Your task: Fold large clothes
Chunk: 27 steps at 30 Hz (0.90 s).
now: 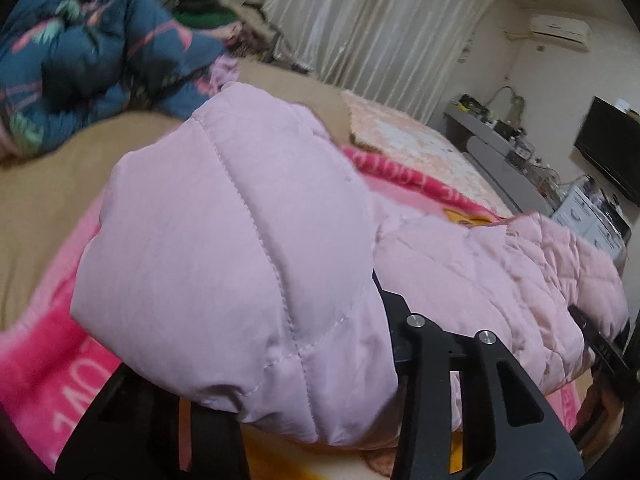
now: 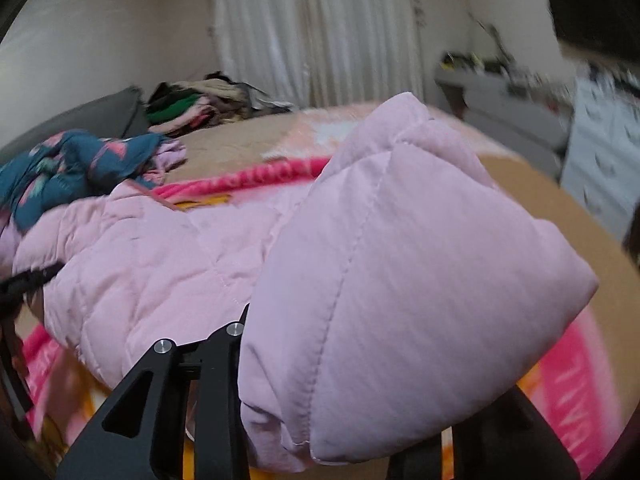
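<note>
While both claw tips are being hidden by bulging fabric, the pale pink quilted puffer jacket [image 1: 240, 240] [image 2: 400, 280] is being gripped by the left claw [image 1: 312, 380] and right claw [image 2: 340, 392] over the bed [image 1: 60, 168].

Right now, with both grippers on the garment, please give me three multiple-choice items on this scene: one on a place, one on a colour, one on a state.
1. Where does the blue patterned garment lie?
A. on the bed, beyond the jacket
B. on the grey desk
C. on the curtain rail

2. What colour is the quilted jacket?
A. green
B. pale pink
C. black

3. How does the left gripper stand to the jacket?
A. open, apart from it
B. shut on it
C. out of view

Answers:
1. A: the blue patterned garment rests on the bed, behind the quilted jacket.
2. B: its padded fabric is pale pink in both views.
3. B: the left gripper has a padded fold bunched between its fingers; the right gripper likewise.
</note>
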Tool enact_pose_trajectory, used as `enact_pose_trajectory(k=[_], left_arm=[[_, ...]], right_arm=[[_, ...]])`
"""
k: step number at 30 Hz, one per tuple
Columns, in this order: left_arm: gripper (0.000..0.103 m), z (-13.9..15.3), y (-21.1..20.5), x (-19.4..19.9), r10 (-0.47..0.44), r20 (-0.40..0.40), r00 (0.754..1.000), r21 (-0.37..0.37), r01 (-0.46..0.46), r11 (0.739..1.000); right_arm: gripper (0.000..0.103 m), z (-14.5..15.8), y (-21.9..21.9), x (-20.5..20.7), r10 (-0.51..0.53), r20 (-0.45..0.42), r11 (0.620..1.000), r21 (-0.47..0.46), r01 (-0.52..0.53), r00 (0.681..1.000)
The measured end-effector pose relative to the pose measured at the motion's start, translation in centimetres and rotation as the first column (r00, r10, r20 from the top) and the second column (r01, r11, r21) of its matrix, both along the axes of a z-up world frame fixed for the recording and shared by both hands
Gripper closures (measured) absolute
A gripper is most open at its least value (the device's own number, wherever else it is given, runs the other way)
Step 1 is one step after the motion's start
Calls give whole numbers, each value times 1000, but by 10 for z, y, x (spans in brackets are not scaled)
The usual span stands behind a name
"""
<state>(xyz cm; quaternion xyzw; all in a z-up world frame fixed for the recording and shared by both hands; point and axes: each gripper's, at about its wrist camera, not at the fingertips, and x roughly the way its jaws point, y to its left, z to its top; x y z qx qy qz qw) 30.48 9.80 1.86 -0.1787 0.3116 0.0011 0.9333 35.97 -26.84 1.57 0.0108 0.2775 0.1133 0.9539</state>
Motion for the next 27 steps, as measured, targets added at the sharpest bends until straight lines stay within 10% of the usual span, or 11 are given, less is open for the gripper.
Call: enact_pose_trajectory(k=[27], left_arm=[[70, 3, -18, -136, -67, -16, 998, 134, 69, 989]], right_arm=[[73, -3, -27, -164, 48, 17, 998, -43, -47, 999]])
